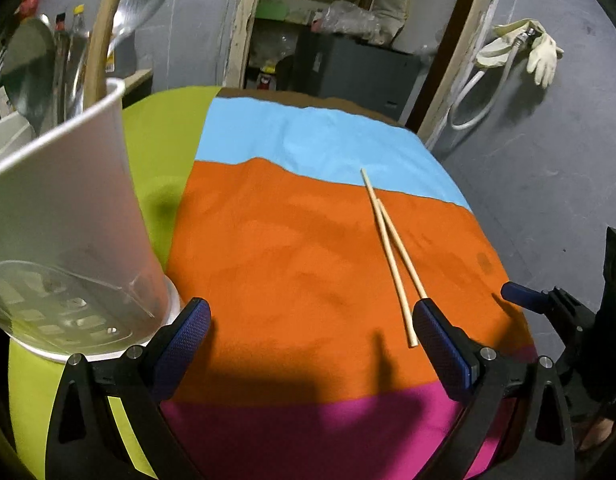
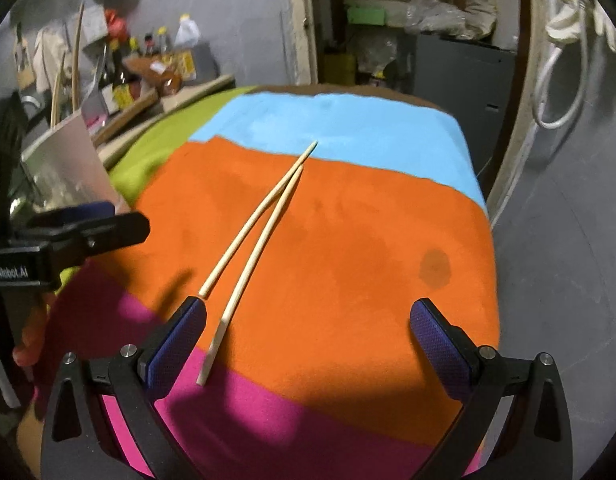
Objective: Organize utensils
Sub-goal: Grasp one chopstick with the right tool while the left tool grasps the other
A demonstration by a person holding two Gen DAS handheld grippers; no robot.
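Two wooden chopsticks (image 1: 390, 254) lie crossed in a narrow V on the orange band of the cloth; they also show in the right wrist view (image 2: 255, 236). A white utensil holder cup (image 1: 64, 216) stands at the left with metal spoons (image 1: 142, 4) and a wooden handle in it; it shows in the right wrist view (image 2: 66, 164) too. My left gripper (image 1: 310, 320) is open and empty, its left finger beside the cup's base. My right gripper (image 2: 308, 320) is open and empty, its left finger next to the chopsticks' near ends.
The table is covered by a striped cloth (image 1: 308, 140) of green, blue, orange and magenta. A shelf with bottles (image 2: 148, 68) stands at the back left. A doorway with storage (image 1: 340, 40) is behind. The table edge drops to grey floor (image 2: 556, 260) at the right.
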